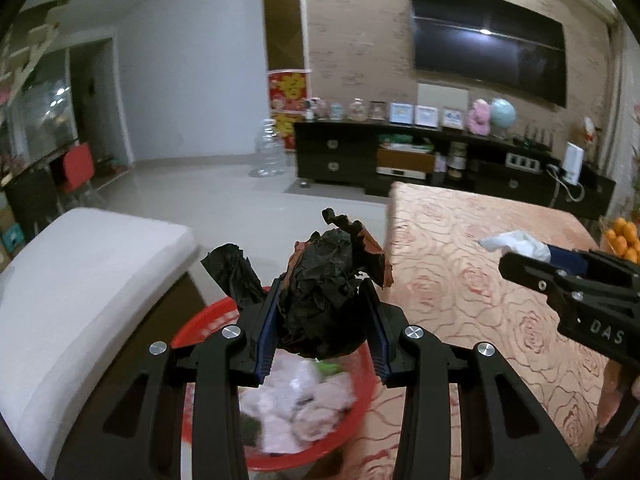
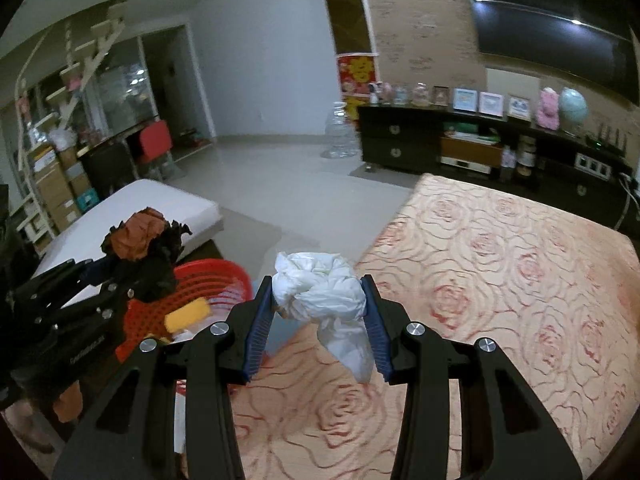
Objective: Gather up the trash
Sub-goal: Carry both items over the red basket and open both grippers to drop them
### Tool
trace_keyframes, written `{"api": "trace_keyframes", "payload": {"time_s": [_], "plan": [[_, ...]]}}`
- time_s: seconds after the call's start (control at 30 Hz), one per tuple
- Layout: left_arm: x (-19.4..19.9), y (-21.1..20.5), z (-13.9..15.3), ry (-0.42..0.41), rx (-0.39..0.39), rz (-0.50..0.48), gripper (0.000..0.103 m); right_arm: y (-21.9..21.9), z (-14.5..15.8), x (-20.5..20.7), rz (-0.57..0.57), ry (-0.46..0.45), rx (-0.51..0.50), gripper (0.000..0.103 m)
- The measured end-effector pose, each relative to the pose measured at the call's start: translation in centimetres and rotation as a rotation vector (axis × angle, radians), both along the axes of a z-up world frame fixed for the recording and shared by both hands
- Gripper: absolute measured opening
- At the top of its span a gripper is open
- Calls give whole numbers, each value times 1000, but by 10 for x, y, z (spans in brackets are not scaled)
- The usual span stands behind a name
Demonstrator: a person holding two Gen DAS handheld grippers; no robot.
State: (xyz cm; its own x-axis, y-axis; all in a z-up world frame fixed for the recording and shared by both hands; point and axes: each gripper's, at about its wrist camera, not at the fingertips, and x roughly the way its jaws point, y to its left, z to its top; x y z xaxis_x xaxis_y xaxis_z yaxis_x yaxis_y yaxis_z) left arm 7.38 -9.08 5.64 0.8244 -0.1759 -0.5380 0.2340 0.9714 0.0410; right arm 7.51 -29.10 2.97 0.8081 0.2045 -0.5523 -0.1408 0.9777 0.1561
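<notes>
Both of my grippers are loaded. My left gripper [image 1: 322,312] has its jaws clamped on a crumpled black wad [image 1: 320,288] (dark paper or film with a rust-brown patch showing; I cannot tell the material), and it hangs right over the red basket [image 1: 200,322], which sits low beside the desk [image 1: 480,280]. The basket already holds a heap of pale crumpled tissue [image 1: 296,404], with something yellow [image 2: 187,314] at its rim in the right wrist view, so I judge a good part of the collecting done. My right gripper [image 2: 320,300] has its jaws closed on a white crumpled wad [image 2: 320,284] (tissue or thin plastic, tail dangling below the pads), held above the edge of the rose-patterned cloth on the desk, just beside the basket and not yet over it. Judgement on what is left: let the black wad go into the basket, carry the white one across, and drop it too. Farther out, the stretch of desk in view shows no more loose scraps; some oranges [image 1: 624,238] sit at its far right edge, not trash as I read them. Beyond lie the white cushion [image 1: 88,264], the tiled floor and the dark TV cabinet [image 1: 400,152]; any trash there is too small to tell.
</notes>
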Motion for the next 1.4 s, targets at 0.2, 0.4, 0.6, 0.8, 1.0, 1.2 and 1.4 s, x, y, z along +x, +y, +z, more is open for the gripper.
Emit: {"api": "trace_keyframes", "payload": {"time_s": [0.2,0.4,0.6,0.8,1.0,1.2,1.4], "plan": [[3,37,-1,21,-14,85,37,38,-2,9,92,22,10,42],[12,59,-2,25,-17,135,37,73,1,20,166,48,14,42],[19,73,-5,39,-22,169,37,90,16,37,224,47,31,42],[26,77,-14,60,-10,186,37,100,3,44,249,67,18,42],[30,76,-24,82,5,187,37,108,-16,53,253,116,22,42],[32,77,-33,113,18,165,37,111,-22,60,262,133,23,42],[33,82,-39,127,24,166,39,118,-27,64,273,155,31,43]]}}
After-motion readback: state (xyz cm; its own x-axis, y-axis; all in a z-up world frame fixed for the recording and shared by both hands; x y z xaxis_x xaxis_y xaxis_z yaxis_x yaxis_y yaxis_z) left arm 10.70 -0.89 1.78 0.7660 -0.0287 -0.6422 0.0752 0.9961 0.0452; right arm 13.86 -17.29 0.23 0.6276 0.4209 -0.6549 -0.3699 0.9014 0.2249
